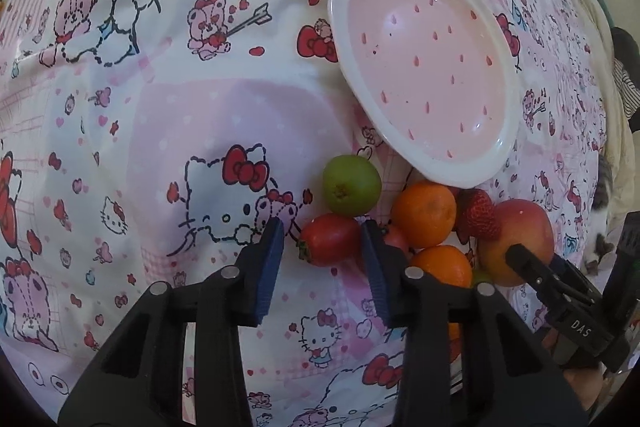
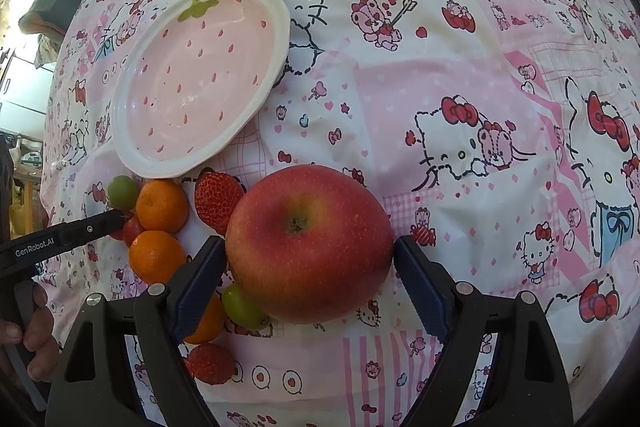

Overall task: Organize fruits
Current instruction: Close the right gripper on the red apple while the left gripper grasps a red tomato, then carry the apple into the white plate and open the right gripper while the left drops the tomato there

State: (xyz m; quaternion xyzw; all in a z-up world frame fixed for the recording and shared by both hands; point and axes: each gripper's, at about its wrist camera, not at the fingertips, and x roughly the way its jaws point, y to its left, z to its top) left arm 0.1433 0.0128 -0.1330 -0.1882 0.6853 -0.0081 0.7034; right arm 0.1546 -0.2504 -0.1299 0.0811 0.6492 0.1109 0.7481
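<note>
A pile of fruit lies on the patterned cloth below a pink strawberry-shaped plate [image 1: 424, 67], which also shows in the right wrist view [image 2: 200, 75]. My left gripper [image 1: 322, 233] is open around a small red tomato [image 1: 330, 245], its pads not quite touching it. A green fruit [image 1: 351, 183], two oranges [image 1: 424, 215] and a strawberry [image 1: 478, 213] lie beside it. My right gripper [image 2: 310, 247] is open with its jaws on either side of a big red apple [image 2: 308, 243], which also shows in the left wrist view [image 1: 520, 239]. The plate is empty.
The Hello Kitty cloth [image 2: 460, 87] covers the whole surface. More fruit lies at the lower left of the right wrist view: an orange [image 2: 158, 255], a green fruit [image 2: 242, 307], a strawberry [image 2: 210, 363]. A cat [image 1: 604, 195] sits at the right edge.
</note>
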